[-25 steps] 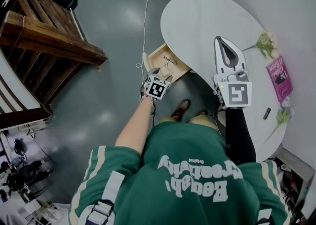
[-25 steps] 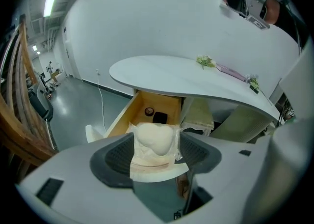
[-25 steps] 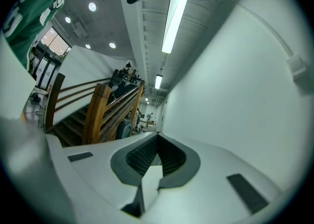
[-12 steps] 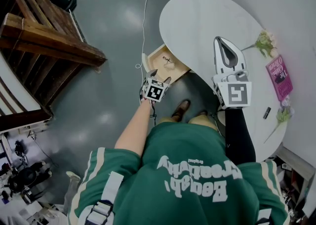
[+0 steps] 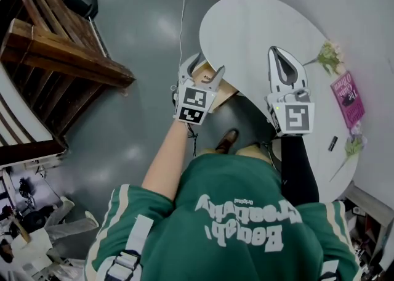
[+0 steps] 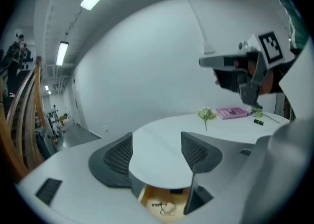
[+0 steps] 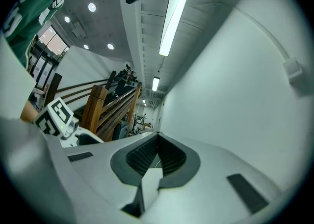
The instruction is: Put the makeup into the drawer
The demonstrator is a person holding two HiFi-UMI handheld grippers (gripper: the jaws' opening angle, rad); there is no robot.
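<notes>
On the pink book (image 5: 348, 98) near the edge of the white table (image 5: 258, 33): white title lettering, begins with "The", rest too small to make out. Across the back of the green shirt (image 5: 240, 199): large white print, upside down in the head view, seems to read "Geography"; second line unclear. On the cubes of the left gripper (image 5: 203, 69) and right gripper (image 5: 276, 50): black-and-white square code patterns.

Your white oval table (image 5: 258, 33) is mostly bare. Far on its right side lies a flower sprig (image 5: 331, 55), then a pink book (image 5: 348, 96). Nearer you are a small dark tube (image 5: 333, 142) and another sprig (image 5: 353, 144). At its left edge, the wooden drawer (image 6: 147, 194) stands open.
</notes>
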